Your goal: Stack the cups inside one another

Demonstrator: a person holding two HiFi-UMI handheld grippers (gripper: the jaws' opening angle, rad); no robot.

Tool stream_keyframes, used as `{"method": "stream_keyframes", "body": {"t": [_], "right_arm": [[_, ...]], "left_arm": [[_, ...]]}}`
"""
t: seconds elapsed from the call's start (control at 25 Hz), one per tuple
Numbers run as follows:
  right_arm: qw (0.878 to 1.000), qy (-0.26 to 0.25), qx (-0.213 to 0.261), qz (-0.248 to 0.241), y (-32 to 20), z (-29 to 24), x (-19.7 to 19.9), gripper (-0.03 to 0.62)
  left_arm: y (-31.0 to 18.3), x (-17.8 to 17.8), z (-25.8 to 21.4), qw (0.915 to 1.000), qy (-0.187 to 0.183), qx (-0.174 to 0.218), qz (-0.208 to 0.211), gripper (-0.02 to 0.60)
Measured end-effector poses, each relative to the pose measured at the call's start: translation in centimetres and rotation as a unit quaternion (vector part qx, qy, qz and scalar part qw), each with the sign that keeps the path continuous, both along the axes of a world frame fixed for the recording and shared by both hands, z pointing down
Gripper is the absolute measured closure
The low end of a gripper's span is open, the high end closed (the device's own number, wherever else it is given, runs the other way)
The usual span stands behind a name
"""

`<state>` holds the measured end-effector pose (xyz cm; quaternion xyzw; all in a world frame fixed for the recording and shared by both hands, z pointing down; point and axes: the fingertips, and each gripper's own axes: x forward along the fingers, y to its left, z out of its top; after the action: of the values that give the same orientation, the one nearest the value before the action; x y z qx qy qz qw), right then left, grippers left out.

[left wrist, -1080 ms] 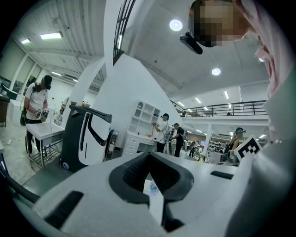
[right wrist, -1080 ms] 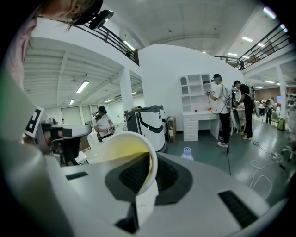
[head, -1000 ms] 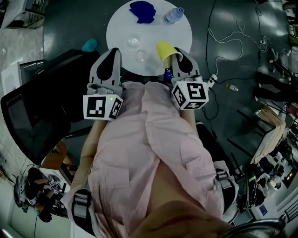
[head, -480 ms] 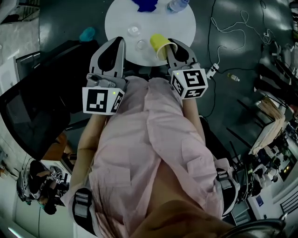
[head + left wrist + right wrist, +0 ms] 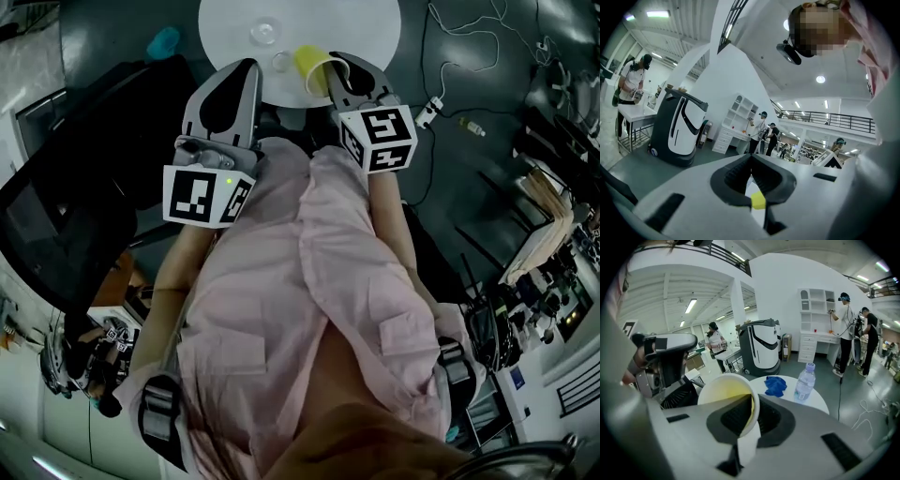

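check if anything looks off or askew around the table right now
The yellow cup is askew: the right gripper is shut on its rim, so it hangs tilted, mouth toward that gripper's camera, not upright. A teal object lies on the floor beside the white table. No spill shows.

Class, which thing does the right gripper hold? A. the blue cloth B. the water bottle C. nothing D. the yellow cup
D: the right gripper is closed on the wall of the yellow cup, while the bottle and cloth rest on the round table.
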<state>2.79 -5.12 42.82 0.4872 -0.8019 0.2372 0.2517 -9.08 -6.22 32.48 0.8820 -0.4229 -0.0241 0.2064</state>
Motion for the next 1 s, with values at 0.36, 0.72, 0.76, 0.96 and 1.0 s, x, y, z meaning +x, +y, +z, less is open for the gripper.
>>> {"method": "stream_keyframes", "body": {"t": [0.36, 0.72, 0.76, 0.96, 1.0], "right_arm": [[1.0, -0.004, -0.022, 0.005, -0.4, 1.9, 0.3, 0.557], [0.998, 0.017, -0.058, -0.017, 0.1, 5.0, -0.3, 0.557], [0.997, 0.022, -0.064, -0.022, 0.1, 5.5, -0.4, 0.557], [0.995, 0.025, -0.09, -0.041, 0.2, 7.4, -1.4, 0.557], [0.994, 0.024, -0.093, -0.044, 0.2, 7.6, -1.5, 0.557]], "left_arm": [[0.4, 0.6, 0.5, 0.9998, -0.019, -0.006, 0.004, 0.566], [0.3, 0.4, 0.9, 0.9996, -0.024, -0.011, 0.003, 0.566], [0.1, 0.4, 0.8, 0.9996, -0.025, -0.01, 0.002, 0.566], [-0.4, -0.1, 0.8, 0.9997, -0.022, -0.01, -0.004, 0.566], [-0.4, -0.1, 0.8, 0.9997, -0.022, -0.01, -0.005, 0.566]]}}
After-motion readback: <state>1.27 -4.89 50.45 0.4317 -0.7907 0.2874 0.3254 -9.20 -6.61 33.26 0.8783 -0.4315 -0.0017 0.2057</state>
